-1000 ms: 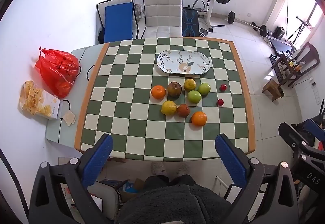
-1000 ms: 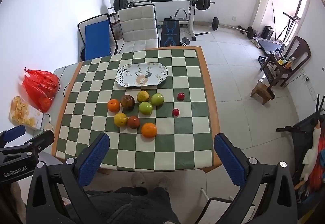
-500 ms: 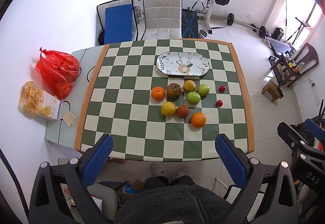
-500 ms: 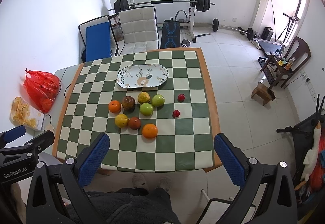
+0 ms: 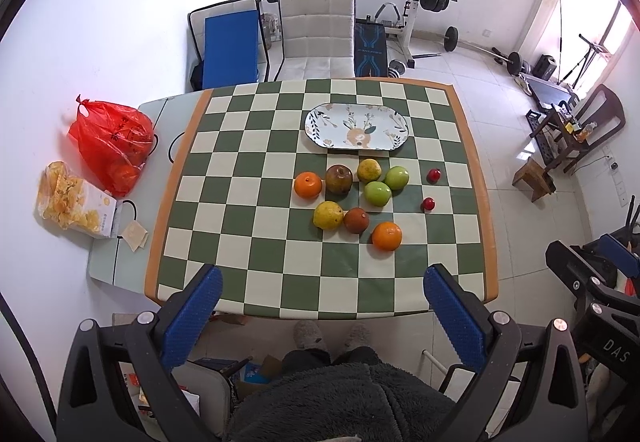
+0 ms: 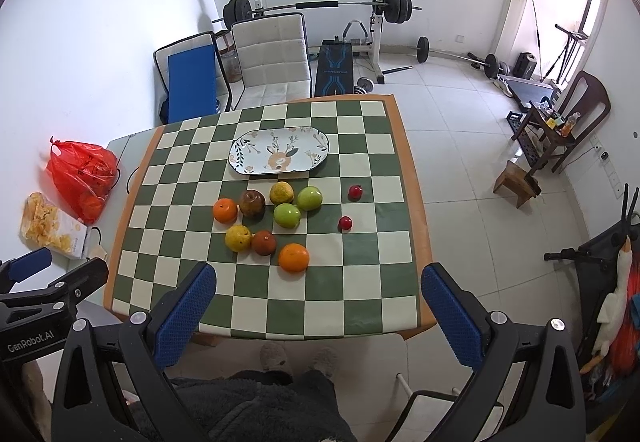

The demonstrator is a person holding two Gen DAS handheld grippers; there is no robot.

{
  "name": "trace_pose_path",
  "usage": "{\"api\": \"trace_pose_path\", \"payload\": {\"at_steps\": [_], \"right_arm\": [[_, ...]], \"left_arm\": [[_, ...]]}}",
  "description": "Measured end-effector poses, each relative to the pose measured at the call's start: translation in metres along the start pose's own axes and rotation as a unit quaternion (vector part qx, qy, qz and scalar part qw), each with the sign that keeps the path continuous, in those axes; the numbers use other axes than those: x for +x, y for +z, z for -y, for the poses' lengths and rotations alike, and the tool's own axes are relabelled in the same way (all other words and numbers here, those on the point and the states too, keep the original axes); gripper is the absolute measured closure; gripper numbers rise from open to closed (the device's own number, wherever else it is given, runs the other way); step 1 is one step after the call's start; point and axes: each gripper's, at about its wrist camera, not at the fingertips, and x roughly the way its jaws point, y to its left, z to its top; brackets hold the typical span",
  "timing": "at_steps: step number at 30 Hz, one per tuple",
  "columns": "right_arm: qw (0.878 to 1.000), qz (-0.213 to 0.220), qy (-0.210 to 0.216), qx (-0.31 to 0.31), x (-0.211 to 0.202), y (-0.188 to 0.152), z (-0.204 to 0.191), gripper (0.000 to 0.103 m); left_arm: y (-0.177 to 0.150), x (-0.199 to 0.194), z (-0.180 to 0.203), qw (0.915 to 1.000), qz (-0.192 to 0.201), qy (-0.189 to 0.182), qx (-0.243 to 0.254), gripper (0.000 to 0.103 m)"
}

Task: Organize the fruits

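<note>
Evidently poised to begin: left gripper (image 5: 322,302) and right gripper (image 6: 318,300) both spread wide, empty, high above the table (image 5: 256,242), fruits (image 5: 356,197) clustered ahead between the fingers, just short of the bare plate (image 5: 356,127) beyond.

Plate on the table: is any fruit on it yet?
No. The plate is bare, showing only its printed pattern, and every fruit, including the near orange, lies on the checkered table.
</note>
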Motion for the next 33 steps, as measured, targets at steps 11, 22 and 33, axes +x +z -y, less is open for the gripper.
{"api": "trace_pose_path", "payload": {"at_steps": [11, 22, 33], "right_arm": [[1.000, 0.000, 0.002, 0.001, -0.001, -0.002, 0.003, 0.000], [1.000, 0.001, 0.001, 0.001, -0.002, -0.001, 0.002, 0.000], [1.000, 0.002, 0.000, 0.001, -0.003, 0.000, 0.001, 0.000]], "left_arm": [[-0.001, -0.001, 0.000, 1.0000, 0.002, -0.001, -0.001, 0.000], [0.005, -0.005, 0.016, 1.0000, 0.003, -0.002, 0.000, 0.000], [0.009, -0.008, 0.024, 1.0000, 0.003, -0.005, 0.000, 0.000]]}}
